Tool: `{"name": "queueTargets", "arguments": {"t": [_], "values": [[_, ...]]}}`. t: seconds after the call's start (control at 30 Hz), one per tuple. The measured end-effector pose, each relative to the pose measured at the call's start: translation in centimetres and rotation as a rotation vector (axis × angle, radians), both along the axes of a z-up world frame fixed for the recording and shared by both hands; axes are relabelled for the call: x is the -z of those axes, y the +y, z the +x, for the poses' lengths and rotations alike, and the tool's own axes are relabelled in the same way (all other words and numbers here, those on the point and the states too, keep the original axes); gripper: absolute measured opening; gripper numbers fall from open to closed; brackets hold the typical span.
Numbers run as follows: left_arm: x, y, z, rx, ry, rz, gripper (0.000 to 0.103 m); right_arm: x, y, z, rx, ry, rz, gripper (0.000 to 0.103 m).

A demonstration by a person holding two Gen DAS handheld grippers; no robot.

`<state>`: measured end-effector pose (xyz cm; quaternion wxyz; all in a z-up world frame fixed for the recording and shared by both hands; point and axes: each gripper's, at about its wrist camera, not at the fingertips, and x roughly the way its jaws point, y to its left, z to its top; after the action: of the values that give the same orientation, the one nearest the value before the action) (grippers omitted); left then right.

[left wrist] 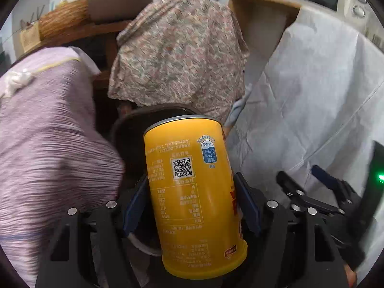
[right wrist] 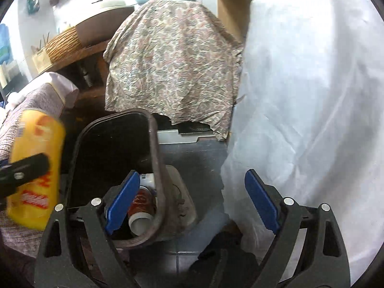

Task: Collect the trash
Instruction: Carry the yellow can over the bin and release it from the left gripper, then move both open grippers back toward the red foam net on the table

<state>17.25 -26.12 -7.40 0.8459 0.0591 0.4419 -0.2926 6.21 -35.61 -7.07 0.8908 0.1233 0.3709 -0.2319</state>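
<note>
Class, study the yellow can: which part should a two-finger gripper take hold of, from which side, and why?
Grip the yellow can mid-body, pads on opposite curved sides, coming from its base end along its length. The tall, straight wall suits that, as the left gripper shows, holding it above the bin.

Glossy yellow can [left wrist: 192, 192] – crinkled floral cloth [left wrist: 177, 50], matt dark plastic bin [right wrist: 153, 144].

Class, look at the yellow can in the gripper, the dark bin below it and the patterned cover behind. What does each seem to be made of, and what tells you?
Yellow can: probably metal with a glossy printed coat; a silvery rim shows at its end.
Bin: likely moulded plastic, matt dark brown, with a thick rounded rim.
Patterned cover: thin woven cloth; it drapes and creases.
</note>
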Motion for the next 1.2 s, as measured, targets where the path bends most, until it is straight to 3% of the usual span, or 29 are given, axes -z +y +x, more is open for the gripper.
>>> {"name": "queueTargets", "arguments": {"t": [0.43, 0.5, 0.53, 0.63, 0.8, 0.97, 1.2], "values": [[8.6, -3.8, 3.3, 0.018, 0.114, 0.160, 0.070, 1.2, -0.9, -2.6, 0.035, -0.004, 0.024, 0.088], [8.7, -3.9, 3.3, 0.026, 0.113, 0.156, 0.077, 1.3, -0.9, -2.6, 0.035, -0.002, 0.026, 0.088], [8.6, -3.9, 3.2, 0.028, 0.100, 0.155, 0.084, 1.2, -1.0, -2.6, 0.037, -0.002, 0.027, 0.088], [7.6, -3.6, 2.3, 0.034, 0.046, 0.151, 0.091, 1.1, -1.0, -2.8, 0.041, -0.011, 0.032, 0.088], [5.2, -2.5, 0.8, 0.037, 0.037, 0.106, 0.092, 0.7, -0.9, -3.0, 0.044, -0.018, 0.023, 0.088], [1.1, 0.2, -1.2, 0.000, -0.047, 0.087, 0.092, 0.1, -1.3, -3.6, 0.068, -0.028, 0.006, 0.088], [-4.7, 4.7, -3.1, -0.023, -0.080, -0.054, 0.097, -0.6, -1.2, -3.7, 0.080, -0.039, 0.032, 0.088]]}}
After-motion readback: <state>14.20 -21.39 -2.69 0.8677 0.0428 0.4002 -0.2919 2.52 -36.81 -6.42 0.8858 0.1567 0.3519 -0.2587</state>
